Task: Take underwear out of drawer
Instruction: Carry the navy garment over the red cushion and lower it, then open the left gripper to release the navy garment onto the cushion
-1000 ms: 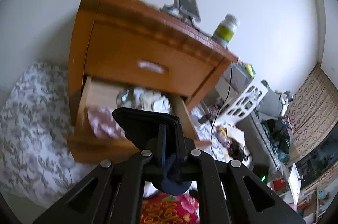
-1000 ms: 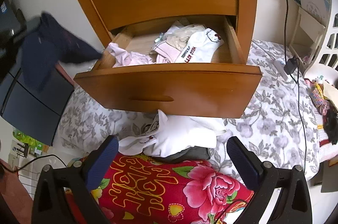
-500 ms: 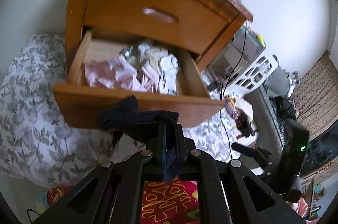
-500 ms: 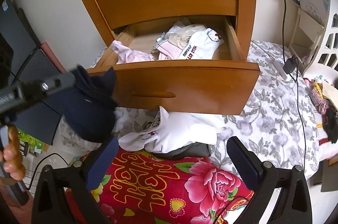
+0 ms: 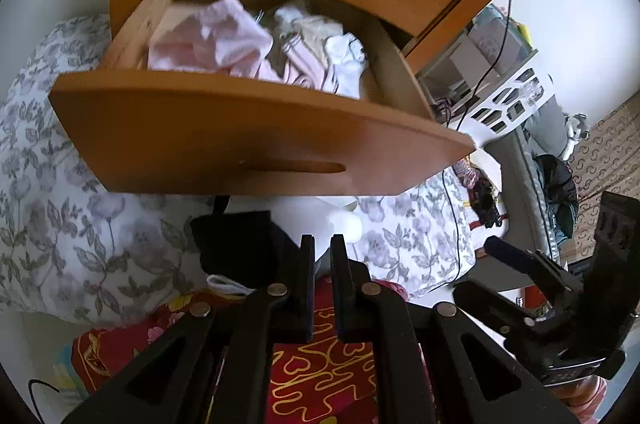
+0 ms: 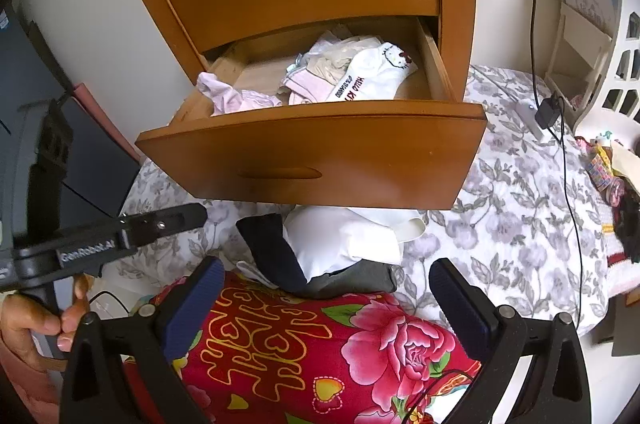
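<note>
The lower drawer (image 6: 320, 152) of a wooden nightstand stands pulled out, with pink underwear (image 5: 212, 40) and a white printed piece (image 6: 372, 72) inside. Below its front lies a pile: a white garment (image 6: 344, 240), a grey one (image 6: 360, 278) and dark navy underwear (image 6: 272, 252) on its left side. My left gripper (image 5: 323, 244) is shut with nothing between its fingers. In the right wrist view the left gripper (image 6: 196, 214) ends a little left of the navy underwear (image 5: 240, 240), apart from it. My right gripper (image 6: 326, 300) hangs open over the red blanket, holding nothing.
A red floral blanket (image 6: 320, 344) lies in front of the pile, on a grey floral sheet (image 6: 520, 204). A black cable with a charger (image 6: 548, 112) runs down on the right, beside a white basket (image 6: 624, 84). A hand (image 6: 36, 328) holds the left gripper's handle.
My left gripper came down from drawer height to the pile with the navy underwear. The underwear now lies on the pile, out of the jaws. The right gripper stayed still.
</note>
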A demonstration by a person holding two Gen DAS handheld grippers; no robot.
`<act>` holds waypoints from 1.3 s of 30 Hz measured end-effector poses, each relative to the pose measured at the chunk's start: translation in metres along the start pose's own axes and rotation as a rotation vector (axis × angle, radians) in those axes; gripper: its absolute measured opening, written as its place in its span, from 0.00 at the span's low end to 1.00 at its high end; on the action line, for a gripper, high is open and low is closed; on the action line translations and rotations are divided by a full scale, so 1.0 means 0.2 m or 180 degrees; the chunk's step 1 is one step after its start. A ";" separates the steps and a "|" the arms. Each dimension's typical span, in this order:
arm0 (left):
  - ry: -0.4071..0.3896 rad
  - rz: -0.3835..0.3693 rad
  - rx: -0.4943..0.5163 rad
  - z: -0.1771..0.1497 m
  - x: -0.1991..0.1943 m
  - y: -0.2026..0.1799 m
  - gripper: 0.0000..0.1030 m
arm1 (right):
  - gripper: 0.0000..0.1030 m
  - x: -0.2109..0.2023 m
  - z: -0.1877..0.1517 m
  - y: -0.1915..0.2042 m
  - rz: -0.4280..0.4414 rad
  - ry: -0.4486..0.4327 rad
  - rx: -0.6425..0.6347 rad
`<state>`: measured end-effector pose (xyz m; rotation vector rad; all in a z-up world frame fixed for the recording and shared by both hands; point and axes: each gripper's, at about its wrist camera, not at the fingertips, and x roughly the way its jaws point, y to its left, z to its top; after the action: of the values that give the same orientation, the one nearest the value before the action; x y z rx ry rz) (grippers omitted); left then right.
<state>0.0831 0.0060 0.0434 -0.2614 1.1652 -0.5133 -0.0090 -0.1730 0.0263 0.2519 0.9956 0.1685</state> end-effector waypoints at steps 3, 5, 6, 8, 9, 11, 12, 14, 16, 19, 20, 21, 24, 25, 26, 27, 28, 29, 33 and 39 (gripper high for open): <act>0.0025 0.0037 -0.0028 0.00 0.02 0.02 0.07 | 1.00 0.01 0.00 -0.01 -0.0001 0.0020 0.0010; 0.0035 0.0077 -0.0045 0.00 0.03 0.03 0.07 | 1.00 0.02 0.00 -0.01 -0.0002 0.0035 0.0013; 0.0036 0.0105 -0.0050 0.00 0.04 0.04 0.07 | 1.00 0.03 0.00 -0.01 -0.0002 0.0039 0.0014; 0.0033 0.0153 -0.0055 0.00 0.04 0.04 0.07 | 1.00 0.03 0.00 -0.01 -0.0003 0.0048 0.0013; 0.0026 0.0176 -0.0054 0.00 0.03 0.04 0.07 | 1.00 0.03 0.00 -0.01 -0.0004 0.0050 0.0011; 0.0005 0.0232 -0.0044 0.01 0.02 0.05 0.07 | 1.00 0.03 0.00 0.00 -0.0008 0.0054 0.0006; 0.0001 0.0261 -0.0039 0.01 0.02 0.05 0.07 | 1.00 0.04 0.00 0.00 -0.0011 0.0055 0.0005; -0.0010 0.0327 -0.0040 0.01 0.01 0.06 0.07 | 1.00 0.04 0.00 0.00 -0.0017 0.0057 0.0001; -0.0024 0.0379 -0.0039 0.01 0.00 0.06 0.07 | 1.00 0.04 0.00 0.00 -0.0022 0.0058 -0.0005; -0.0043 0.0433 -0.0048 0.02 -0.02 0.07 0.07 | 1.00 0.04 0.00 0.01 -0.0028 0.0061 -0.0012; -0.0055 0.0449 -0.0051 0.02 -0.03 0.07 0.07 | 1.00 0.04 0.00 0.01 -0.0030 0.0061 -0.0016; -0.0064 0.0464 -0.0055 0.02 -0.03 0.08 0.08 | 1.00 0.04 0.00 0.01 -0.0031 0.0061 -0.0022; -0.0070 0.0533 -0.0097 0.02 -0.04 0.09 0.28 | 1.00 0.04 0.00 0.02 -0.0037 0.0065 -0.0030; -0.0066 0.0571 -0.0119 0.02 -0.04 0.09 0.37 | 1.00 0.04 0.00 0.02 -0.0037 0.0066 -0.0032; -0.0072 0.0611 -0.0134 0.02 -0.04 0.10 0.50 | 1.00 0.04 0.00 0.02 -0.0038 0.0065 -0.0032; -0.0084 0.0633 -0.0140 0.02 -0.04 0.10 0.52 | 1.00 0.04 0.00 0.02 -0.0039 0.0066 -0.0034; -0.0087 0.0652 -0.0150 0.02 -0.04 0.11 0.52 | 1.00 0.04 -0.01 0.02 -0.0041 0.0067 -0.0036; -0.0078 0.0655 -0.0162 0.02 -0.04 0.12 0.53 | 1.00 0.04 -0.01 0.02 -0.0045 0.0070 -0.0036; -0.0076 0.0738 -0.0213 0.02 -0.04 0.14 0.63 | 1.00 0.05 0.00 0.03 -0.0055 0.0082 -0.0045; -0.0061 0.0951 -0.0221 0.01 -0.01 0.17 0.81 | 1.00 0.06 0.00 0.03 -0.0058 0.0102 -0.0051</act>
<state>0.0928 0.0363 0.0307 -0.1474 1.1798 -0.2079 -0.0036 -0.1642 0.0184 0.2259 1.0276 0.1641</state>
